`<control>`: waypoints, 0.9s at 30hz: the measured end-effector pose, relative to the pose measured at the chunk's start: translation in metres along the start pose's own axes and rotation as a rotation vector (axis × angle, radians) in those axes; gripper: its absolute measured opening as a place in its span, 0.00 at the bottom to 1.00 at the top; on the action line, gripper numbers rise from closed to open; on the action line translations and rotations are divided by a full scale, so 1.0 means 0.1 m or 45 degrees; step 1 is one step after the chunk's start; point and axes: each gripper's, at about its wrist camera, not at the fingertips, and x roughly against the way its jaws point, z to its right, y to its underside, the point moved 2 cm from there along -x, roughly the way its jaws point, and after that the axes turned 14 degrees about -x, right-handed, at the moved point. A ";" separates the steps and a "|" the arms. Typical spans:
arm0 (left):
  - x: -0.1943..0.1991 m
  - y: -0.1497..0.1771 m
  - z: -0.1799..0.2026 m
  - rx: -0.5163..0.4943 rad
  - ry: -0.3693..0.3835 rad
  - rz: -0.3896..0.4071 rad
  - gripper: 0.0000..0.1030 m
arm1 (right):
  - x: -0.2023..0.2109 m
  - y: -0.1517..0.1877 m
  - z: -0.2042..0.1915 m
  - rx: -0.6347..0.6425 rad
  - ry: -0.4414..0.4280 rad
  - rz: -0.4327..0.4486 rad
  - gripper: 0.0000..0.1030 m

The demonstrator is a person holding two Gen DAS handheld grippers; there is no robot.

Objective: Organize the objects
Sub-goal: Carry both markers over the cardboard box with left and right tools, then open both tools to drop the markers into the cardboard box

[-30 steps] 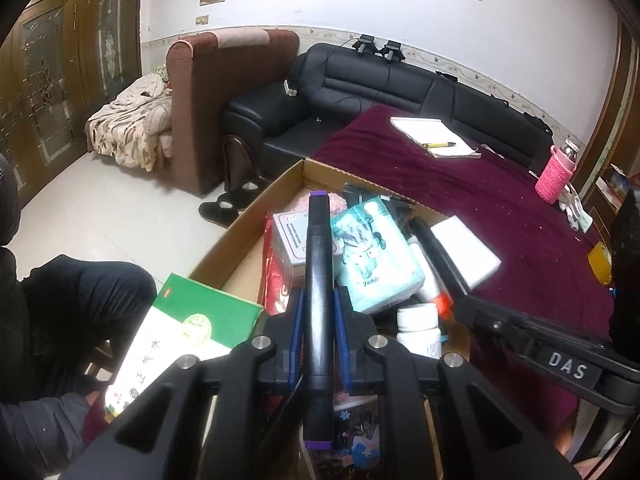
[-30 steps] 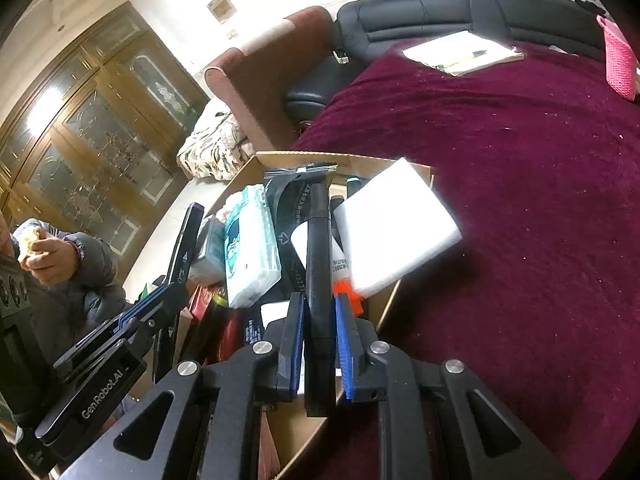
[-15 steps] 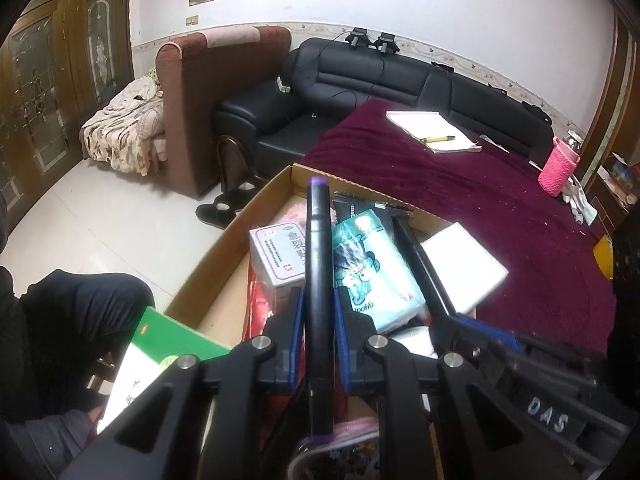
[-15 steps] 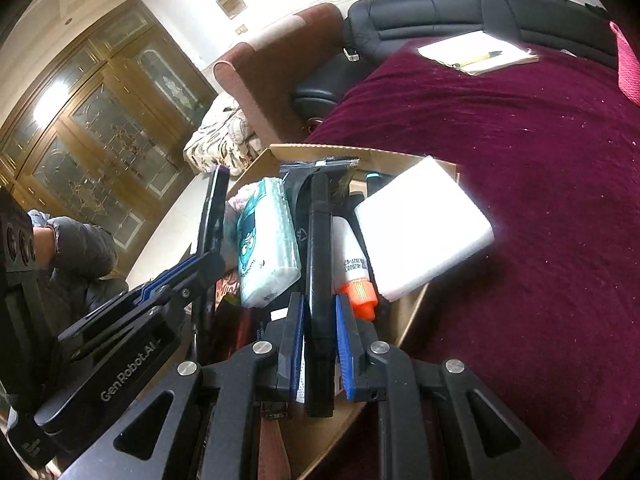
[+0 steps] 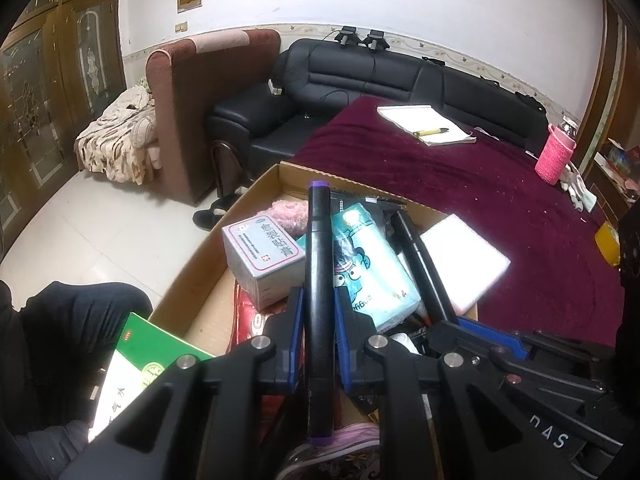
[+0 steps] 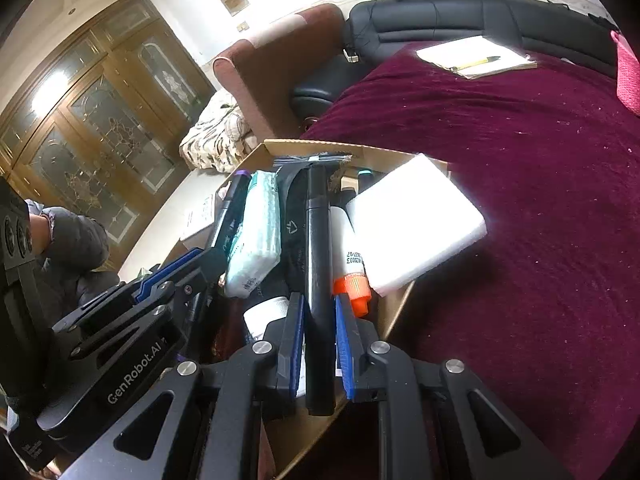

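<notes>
A maroon cloth-covered table (image 5: 500, 184) fills most of both views, with a black sofa (image 5: 384, 76) behind it and a brown armchair (image 5: 208, 80) to the sofa's left. At the table's near corner sits an open cardboard box (image 5: 200, 264) crowded with things. A white foam block (image 6: 408, 224) leans over the box's right rim, partly resting on the cloth. Inside, a teal tissue pack (image 5: 372, 264) with a cartoon face lies near the middle, and a grey medicine box (image 5: 264, 256) sits just to its left. A white bottle with an orange cap (image 6: 350, 264) lies beside the foam block.

The left gripper (image 5: 319, 320) is pinched tight on a black marker with purple ends (image 5: 318, 248), held above the box and pointing along the fingers. The right gripper (image 6: 318, 328) is likewise clamped on a plain black marker (image 6: 318, 240), held over the box contents between the tissue pack and the bottle. A notebook with a yellow pen (image 5: 428, 126) lies far back on the table, well apart from the box. A green-and-white carton (image 5: 136, 360) shows at the lower left, outside the box.
</notes>
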 end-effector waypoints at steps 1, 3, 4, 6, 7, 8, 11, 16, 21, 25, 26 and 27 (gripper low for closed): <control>0.00 0.00 0.01 -0.004 -0.002 0.001 0.14 | 0.01 0.01 0.00 0.004 0.003 0.004 0.18; 0.01 0.01 0.02 -0.007 -0.009 0.010 0.15 | 0.03 0.02 0.00 0.011 0.009 0.009 0.21; 0.01 0.02 0.02 -0.007 -0.005 0.012 0.19 | 0.04 0.02 0.00 0.017 0.012 0.013 0.22; 0.02 0.03 0.03 -0.007 -0.003 0.016 0.33 | 0.07 0.03 0.00 0.034 0.013 0.027 0.24; 0.03 0.03 0.03 -0.008 -0.009 0.021 0.42 | 0.08 0.02 -0.01 0.042 0.014 0.032 0.26; 0.05 0.03 0.05 -0.013 -0.018 0.034 0.42 | 0.09 0.02 -0.01 0.049 0.016 0.037 0.30; 0.15 0.01 0.09 -0.041 -0.061 0.082 0.45 | 0.15 0.03 0.00 0.055 0.017 0.062 0.39; 0.31 0.03 0.08 -0.039 -0.115 0.154 0.56 | 0.37 0.08 0.06 0.077 0.006 0.132 0.46; 0.45 0.12 0.18 -0.071 -0.206 0.218 0.57 | 0.65 0.21 0.07 0.157 0.064 0.262 0.67; 0.56 0.20 0.26 -0.071 -0.259 0.270 0.64 | 0.78 0.27 0.15 0.176 0.094 0.312 0.76; 0.58 0.22 0.28 -0.068 -0.278 0.286 0.66 | 0.81 0.28 0.17 0.175 0.096 0.320 0.79; 0.61 0.23 0.32 -0.072 -0.292 0.297 0.67 | 0.84 0.29 0.18 0.175 0.099 0.330 0.83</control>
